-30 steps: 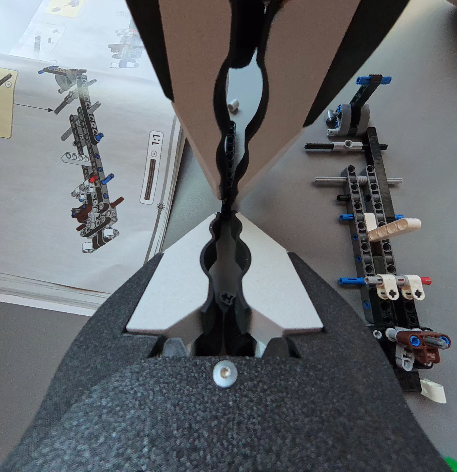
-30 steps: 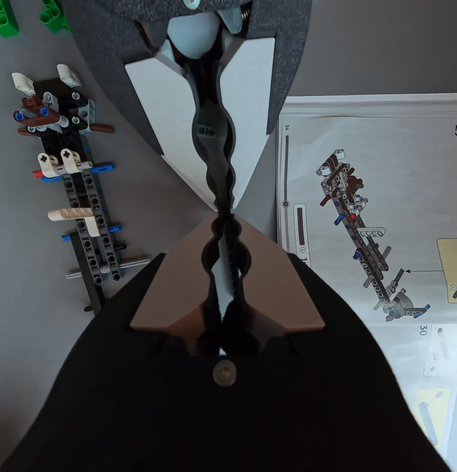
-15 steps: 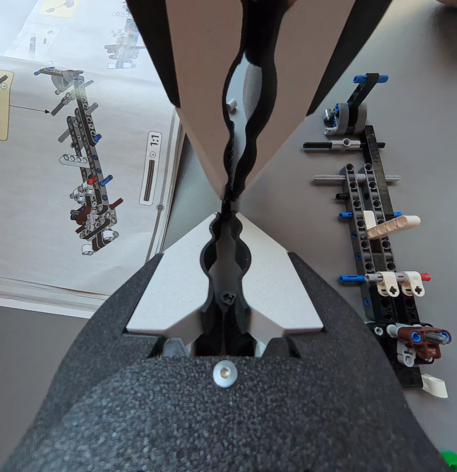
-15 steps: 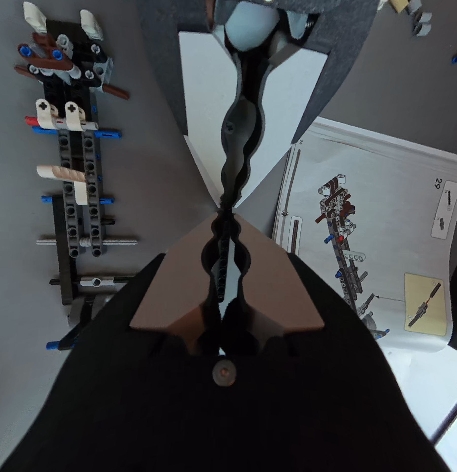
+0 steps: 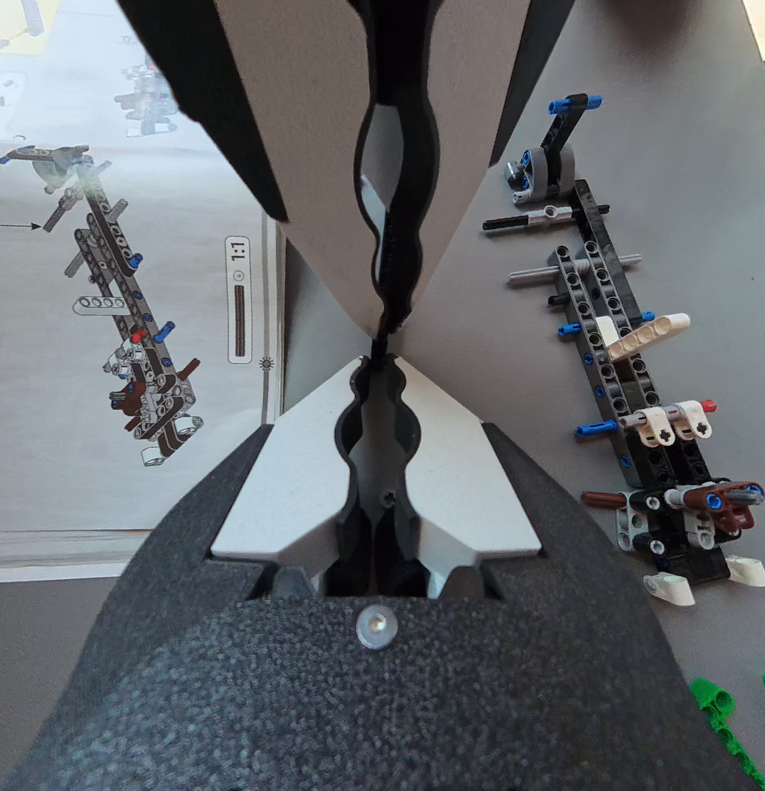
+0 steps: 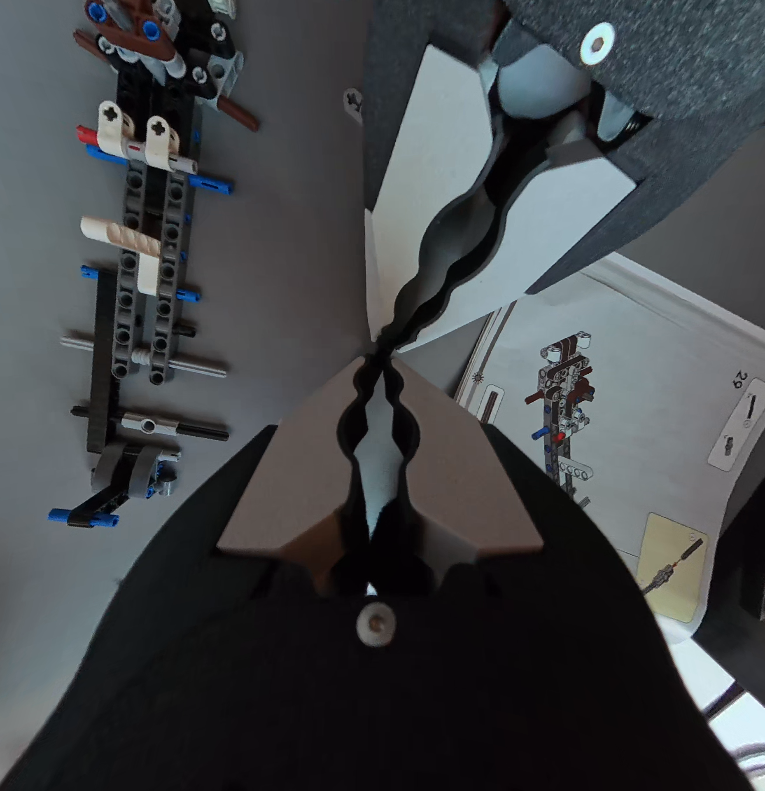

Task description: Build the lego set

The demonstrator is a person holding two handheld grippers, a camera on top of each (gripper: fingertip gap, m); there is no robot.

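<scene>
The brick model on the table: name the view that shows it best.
The left wrist view: the brick model lies whole and sharp, right of both grippers. The right wrist view shows the brick model at left, its brown end cut by the top edge.

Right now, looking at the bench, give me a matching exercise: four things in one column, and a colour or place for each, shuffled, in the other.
Things:
1. instruction booklet
2. brick assembly
3. loose bricks at the lower right corner
4. left gripper fingers

Descriptions:
A. green
B. white
C. left of the gripper in the left wrist view
D. right of the gripper in the left wrist view

Pairs: 1-C, 2-D, 3-A, 4-B
</scene>
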